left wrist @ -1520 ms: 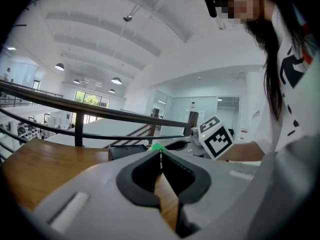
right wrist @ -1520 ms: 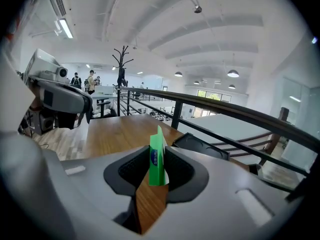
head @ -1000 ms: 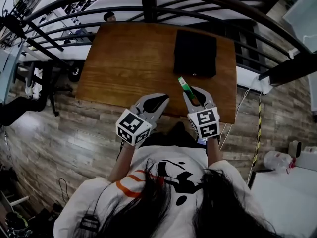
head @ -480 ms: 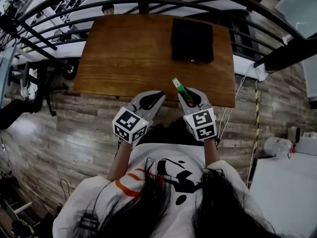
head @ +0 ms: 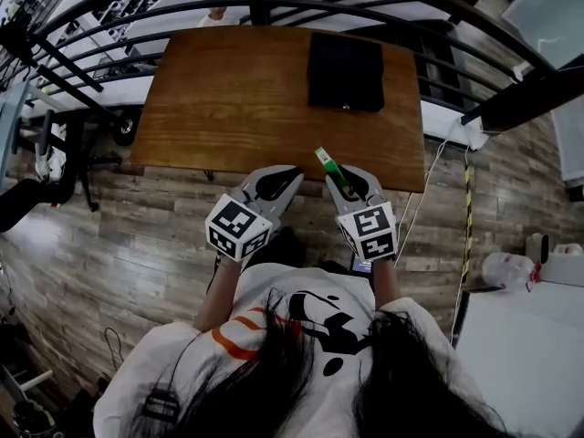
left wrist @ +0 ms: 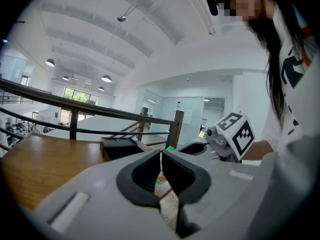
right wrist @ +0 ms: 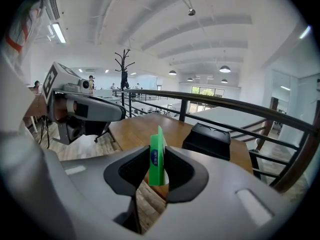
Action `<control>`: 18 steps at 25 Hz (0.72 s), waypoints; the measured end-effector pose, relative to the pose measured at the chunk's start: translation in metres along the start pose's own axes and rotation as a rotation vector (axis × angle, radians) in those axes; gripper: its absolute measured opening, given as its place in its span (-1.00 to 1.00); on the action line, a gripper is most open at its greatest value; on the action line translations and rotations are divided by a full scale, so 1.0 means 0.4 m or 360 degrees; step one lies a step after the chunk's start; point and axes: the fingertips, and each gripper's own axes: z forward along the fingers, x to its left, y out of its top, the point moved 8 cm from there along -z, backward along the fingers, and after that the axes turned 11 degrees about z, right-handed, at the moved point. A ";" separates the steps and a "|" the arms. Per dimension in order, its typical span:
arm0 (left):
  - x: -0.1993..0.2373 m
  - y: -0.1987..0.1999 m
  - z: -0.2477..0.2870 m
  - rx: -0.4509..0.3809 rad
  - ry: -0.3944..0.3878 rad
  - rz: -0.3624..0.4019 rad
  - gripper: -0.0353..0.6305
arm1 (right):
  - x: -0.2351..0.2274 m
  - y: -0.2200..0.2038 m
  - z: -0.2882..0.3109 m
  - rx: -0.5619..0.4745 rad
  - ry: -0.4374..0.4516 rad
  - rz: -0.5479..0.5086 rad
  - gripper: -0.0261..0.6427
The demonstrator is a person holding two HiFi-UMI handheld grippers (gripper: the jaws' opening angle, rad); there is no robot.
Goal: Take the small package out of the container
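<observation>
Small green package (right wrist: 156, 156) out of container, pinched upright between right gripper (right wrist: 156, 170) jaws, top end sticking past jaw tips. In head view, package (head: 329, 165) sits over near edge of wooden table (head: 228, 108). Black container (head: 345, 71) at table's far side, well apart from package. Left gripper (left wrist: 161, 159) just beside right one, jaws pressed together, nothing between them, held off table's near edge.

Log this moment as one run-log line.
right gripper: shut on small green package | left gripper: shut, empty | black container: on wooden table, far side | package: out of container
</observation>
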 end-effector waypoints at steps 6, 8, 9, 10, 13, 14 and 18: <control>-0.111 0.006 0.026 0.0001 0.0029 0.0009 -0.89 | -0.018 -0.060 -0.107 -0.0013 0.0021 0.0012 -0.57; -0.156 0.009 0.035 0.0004 0.0038 0.0009 -0.89 | -0.026 -0.081 -0.149 -0.0017 0.0029 0.0010 -0.57; -0.179 0.010 0.040 0.0005 0.0043 0.0009 -0.89 | -0.030 -0.092 -0.170 -0.0020 0.0034 0.0005 -0.57; -0.203 0.011 0.044 0.0005 0.0047 0.0009 -0.89 | -0.034 -0.103 -0.191 -0.0021 0.0039 0.0000 -0.57; -0.282 0.012 0.047 -0.0002 0.0060 0.0007 -0.89 | -0.038 -0.139 -0.261 -0.0024 0.0054 -0.0006 -0.57; -0.310 0.011 0.045 -0.0003 0.0065 0.0010 -0.89 | -0.037 -0.153 -0.284 -0.0028 0.0060 -0.0010 -0.57; -0.414 0.000 0.031 0.0002 0.0095 0.0010 -0.89 | -0.032 -0.204 -0.363 -0.0045 0.0088 -0.0025 -0.57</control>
